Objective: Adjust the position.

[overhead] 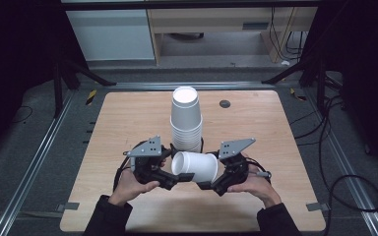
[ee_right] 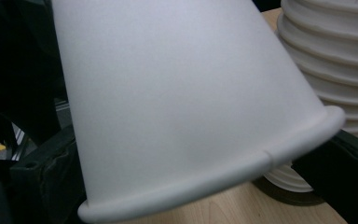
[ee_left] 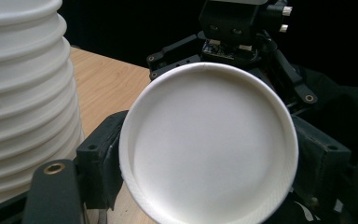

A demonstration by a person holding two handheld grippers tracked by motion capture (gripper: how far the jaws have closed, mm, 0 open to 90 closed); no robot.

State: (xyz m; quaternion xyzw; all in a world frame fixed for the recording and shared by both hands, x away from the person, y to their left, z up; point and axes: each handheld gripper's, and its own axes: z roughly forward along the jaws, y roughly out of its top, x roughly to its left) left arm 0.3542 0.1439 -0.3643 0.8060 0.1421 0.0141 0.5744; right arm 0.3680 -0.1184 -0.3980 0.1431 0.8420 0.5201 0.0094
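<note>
High view puts the loose white cup (overhead: 195, 166) on its side just in front of the tall cup stack (overhead: 186, 120), held off the wooden table (overhead: 128, 118) between my two tools. My left gripper (overhead: 183, 177) meets the cup's closed bottom end, my right gripper (overhead: 204, 185) its open rim end.

Left gripper view looks straight at the cup's recessed base (ee_left: 208, 144), with my black jaws pressed on either side of it, so I judge that side closed on the cup. Right gripper view has the cup's wall and rolled rim (ee_right: 205, 121) lying across my jaws, one jaw pad (ee_right: 44, 172) dark beneath it. I cannot tell from this whether those jaws are pinching the rim or only lying against it.

Paper this thin will likely crumple if either side squeezes harder, and if both hands pull apart at once the rim could deform or slip free. The stack stands just behind the cup; a swing backward could knock it over.

Hidden from me: the inside of the cup, the right jaw tips behind the cup wall, and the foot of the stack behind the cup and grippers.
</note>
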